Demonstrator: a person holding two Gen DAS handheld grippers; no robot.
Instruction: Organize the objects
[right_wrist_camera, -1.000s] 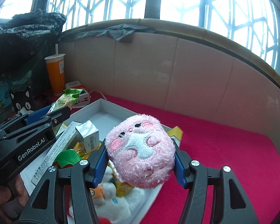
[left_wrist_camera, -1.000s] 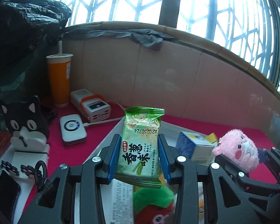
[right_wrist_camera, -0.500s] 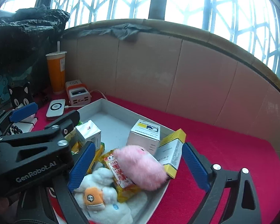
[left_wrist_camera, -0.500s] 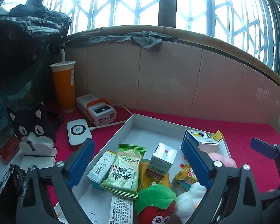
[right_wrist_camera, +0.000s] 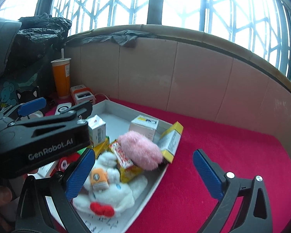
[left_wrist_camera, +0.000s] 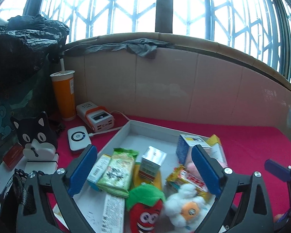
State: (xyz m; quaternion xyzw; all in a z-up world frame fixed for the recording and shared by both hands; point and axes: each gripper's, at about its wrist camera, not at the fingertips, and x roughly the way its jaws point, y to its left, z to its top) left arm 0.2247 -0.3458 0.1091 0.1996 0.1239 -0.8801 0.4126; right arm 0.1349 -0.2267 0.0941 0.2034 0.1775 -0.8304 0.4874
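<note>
Your left claw (left_wrist_camera: 143,172) wide, empty: green crinkly snack packet (left_wrist_camera: 117,171) released, now flat inside white shallow tray (left_wrist_camera: 130,126). Your right claw (right_wrist_camera: 143,174) opening, empty: pink fluffy plush (right_wrist_camera: 140,150) dropped at tray's right edge. Both deliveries done.

The left tool (left_wrist_camera: 144,171), a black two-finger frame with blue ribbed pads (left_wrist_camera: 83,169), points forward and downward with its jaws spread wide and nothing gripped between them. The right tool (right_wrist_camera: 144,171), of the same black-and-blue build, is angled likewise; its jaws are opening, with no object pressed by either pad. The left tool's side profile appears in the right wrist view.
</note>
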